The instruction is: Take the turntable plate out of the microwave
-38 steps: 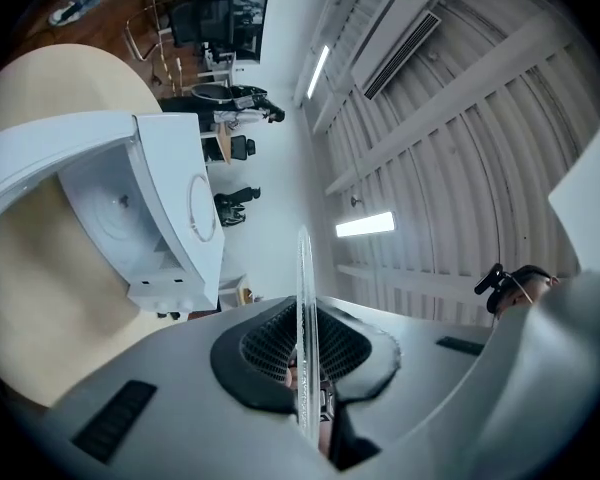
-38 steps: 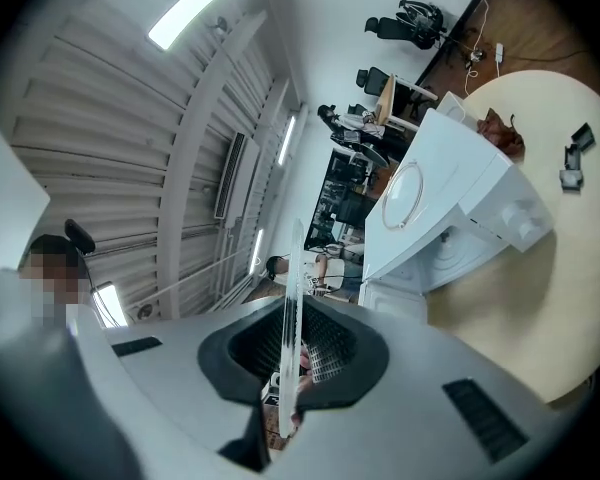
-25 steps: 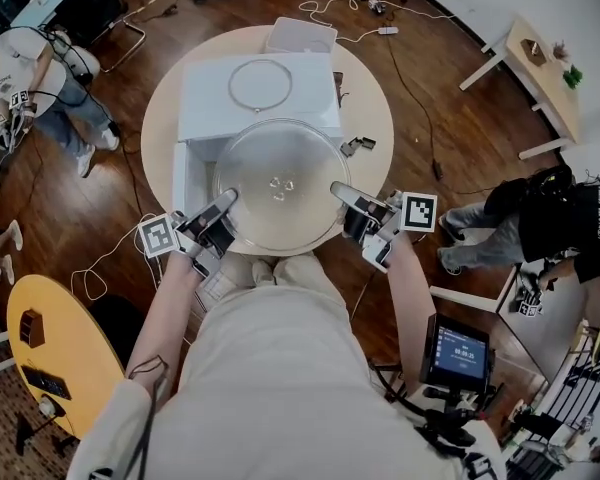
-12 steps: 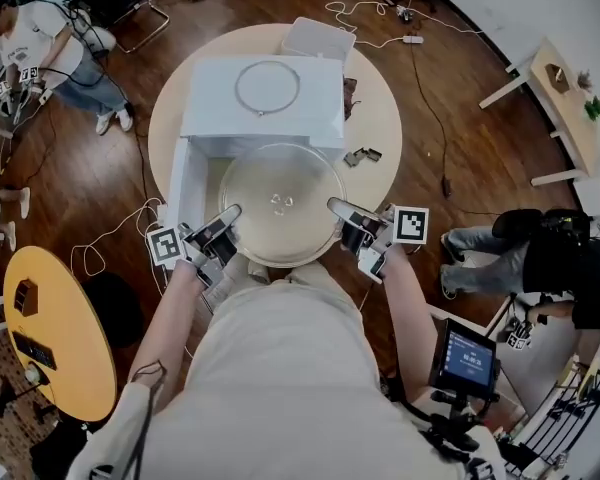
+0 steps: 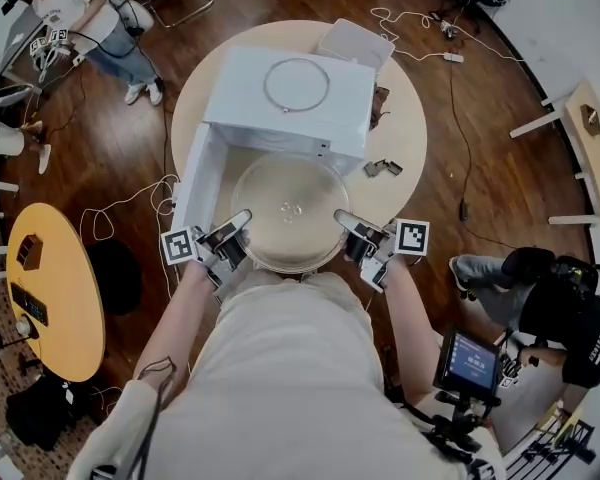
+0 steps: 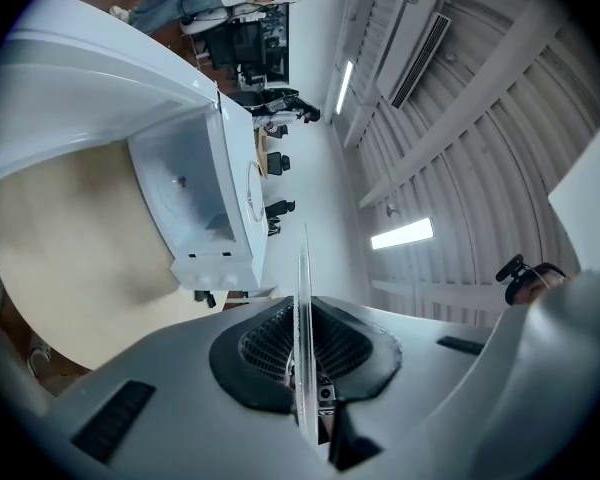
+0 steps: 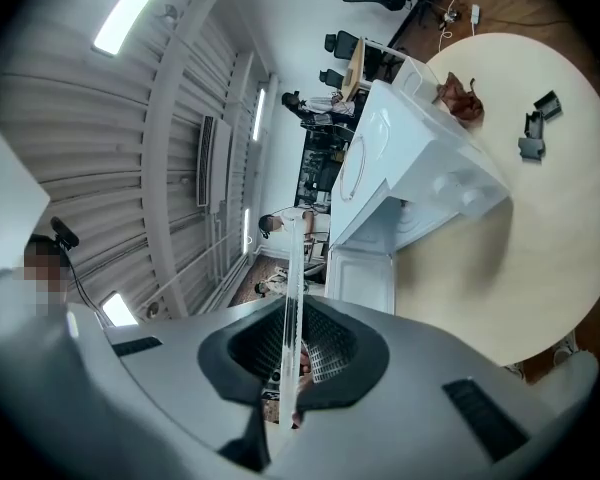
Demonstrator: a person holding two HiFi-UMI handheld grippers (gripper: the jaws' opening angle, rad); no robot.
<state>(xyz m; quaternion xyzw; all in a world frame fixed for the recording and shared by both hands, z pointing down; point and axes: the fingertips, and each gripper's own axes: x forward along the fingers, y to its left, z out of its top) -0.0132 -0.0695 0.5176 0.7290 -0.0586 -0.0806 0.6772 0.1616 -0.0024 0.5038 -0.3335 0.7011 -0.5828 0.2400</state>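
Observation:
The clear glass turntable plate (image 5: 290,213) hangs level in front of the white microwave (image 5: 290,118), above the near part of the round table (image 5: 405,133). My left gripper (image 5: 236,222) is shut on the plate's left rim and my right gripper (image 5: 344,220) is shut on its right rim. In the left gripper view the plate's edge (image 6: 303,308) runs as a thin upright line between the pads of the left gripper (image 6: 308,398). The right gripper view shows the same edge (image 7: 292,308) clamped in the right gripper (image 7: 285,388). The microwave door (image 5: 192,183) stands open at the left.
A thin roller ring (image 5: 296,85) lies on top of the microwave. A clear box (image 5: 353,43) stands behind it, and small dark parts (image 5: 382,168) lie on the table at the right. Cables trail over the wooden floor; a yellow side table (image 5: 40,288) stands left.
Both grippers have sunk with the plate held between them, so it looks smaller and closer to the table's near edge. The head view has shifted toward the right.

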